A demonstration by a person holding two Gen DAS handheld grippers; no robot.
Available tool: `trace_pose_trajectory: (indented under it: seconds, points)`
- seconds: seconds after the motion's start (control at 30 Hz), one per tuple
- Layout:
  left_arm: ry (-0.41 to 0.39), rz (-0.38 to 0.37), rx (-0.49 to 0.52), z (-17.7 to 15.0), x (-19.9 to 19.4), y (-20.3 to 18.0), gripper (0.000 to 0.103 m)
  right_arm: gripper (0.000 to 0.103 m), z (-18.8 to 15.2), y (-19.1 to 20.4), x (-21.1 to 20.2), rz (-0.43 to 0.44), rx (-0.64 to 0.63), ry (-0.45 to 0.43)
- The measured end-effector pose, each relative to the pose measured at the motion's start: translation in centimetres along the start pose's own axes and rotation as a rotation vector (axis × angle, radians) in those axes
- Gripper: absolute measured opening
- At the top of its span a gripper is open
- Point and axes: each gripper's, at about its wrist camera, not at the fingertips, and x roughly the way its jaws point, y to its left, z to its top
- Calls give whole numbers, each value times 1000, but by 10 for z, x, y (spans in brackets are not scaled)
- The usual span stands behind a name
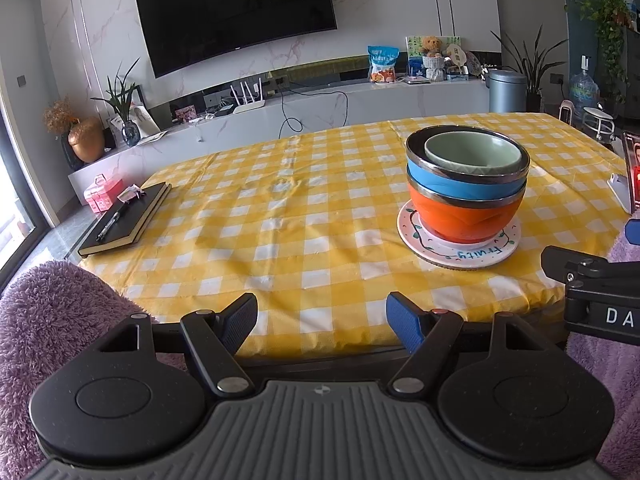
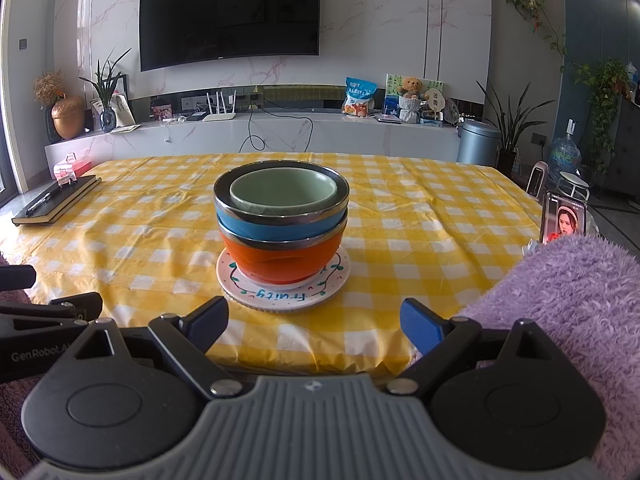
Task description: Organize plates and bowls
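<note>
A stack of bowls stands on a white plate (image 1: 460,250) (image 2: 280,300) lettered "Fruity" on the yellow checked table. An orange bowl (image 1: 464,216) (image 2: 280,260) is at the bottom, a blue bowl (image 1: 460,186) (image 2: 256,228) sits in it, and a small pale green bowl (image 1: 474,152) (image 2: 284,192) is nested on top. My left gripper (image 1: 322,322) hangs open over the table's near edge, left of the stack, with nothing between its fingers. My right gripper (image 2: 314,326) is open too, just short of the plate and empty.
A black notebook (image 1: 128,220) (image 2: 56,200) with a pen lies at the table's left edge. A phone (image 2: 564,222) stands propped at the right edge. Purple fluffy sleeves (image 1: 52,320) (image 2: 568,304) flank the grippers. A TV, a low cabinet and plants fill the far wall.
</note>
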Motion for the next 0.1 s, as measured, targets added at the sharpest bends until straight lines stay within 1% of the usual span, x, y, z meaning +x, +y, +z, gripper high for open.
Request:
trace_pose_trajectory:
  seconds: [0.1]
  points:
    - [-6, -5, -3, 0, -1, 0, 87, 91, -1, 0, 0, -1, 1, 2]
